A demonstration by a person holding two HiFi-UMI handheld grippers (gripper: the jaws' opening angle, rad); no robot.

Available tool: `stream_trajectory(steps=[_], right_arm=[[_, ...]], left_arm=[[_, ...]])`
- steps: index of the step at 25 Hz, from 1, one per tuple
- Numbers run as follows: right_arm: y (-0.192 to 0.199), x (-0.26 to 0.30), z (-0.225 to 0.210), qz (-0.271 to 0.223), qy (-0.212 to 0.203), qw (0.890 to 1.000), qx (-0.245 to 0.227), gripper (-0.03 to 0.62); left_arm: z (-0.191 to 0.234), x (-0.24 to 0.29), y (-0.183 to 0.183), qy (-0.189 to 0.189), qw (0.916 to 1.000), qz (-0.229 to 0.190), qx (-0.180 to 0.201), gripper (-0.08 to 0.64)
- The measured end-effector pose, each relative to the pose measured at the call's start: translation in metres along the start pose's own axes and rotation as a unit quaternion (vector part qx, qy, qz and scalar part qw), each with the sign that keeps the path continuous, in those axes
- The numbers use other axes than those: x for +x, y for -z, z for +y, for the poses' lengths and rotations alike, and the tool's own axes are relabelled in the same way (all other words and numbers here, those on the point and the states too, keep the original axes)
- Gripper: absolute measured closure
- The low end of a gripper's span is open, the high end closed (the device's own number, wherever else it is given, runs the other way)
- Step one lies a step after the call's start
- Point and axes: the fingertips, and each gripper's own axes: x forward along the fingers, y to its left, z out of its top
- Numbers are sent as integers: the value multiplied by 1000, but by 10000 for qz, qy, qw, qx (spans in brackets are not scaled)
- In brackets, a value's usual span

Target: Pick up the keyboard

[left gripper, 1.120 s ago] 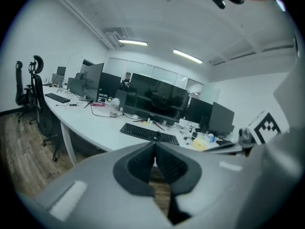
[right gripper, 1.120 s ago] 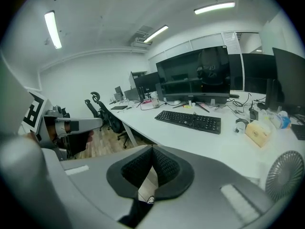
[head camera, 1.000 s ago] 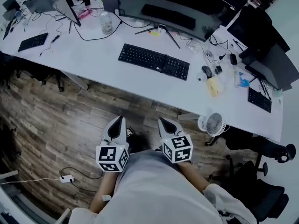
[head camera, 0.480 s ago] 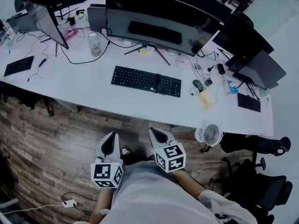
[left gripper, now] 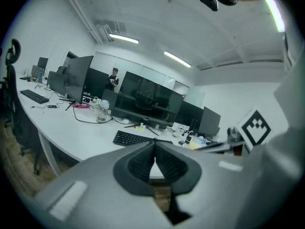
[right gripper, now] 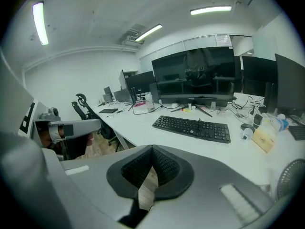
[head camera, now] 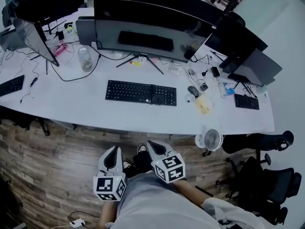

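Keyboard (head camera: 140, 93) lies on the white desk (head camera: 71, 104), well apart from left claw (head camera: 116, 149) and right claw (head camera: 149, 143), both pressed together.

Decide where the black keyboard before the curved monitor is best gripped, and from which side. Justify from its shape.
Probably its near long edge, coming low from the front of the desk. The keyboard lies flat, thin and long, parallel to that front, with the monitor stand behind it. Left gripper and right gripper, both shut, must open, one toward each end.
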Motion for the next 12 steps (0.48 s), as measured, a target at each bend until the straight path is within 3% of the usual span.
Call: stream_trajectory(steps=[12], right_arm=[[-14,16,-39,-64,-166,9998,85,601]], left_arm=[[-28,59,-4,151,9997,165,114,560]])
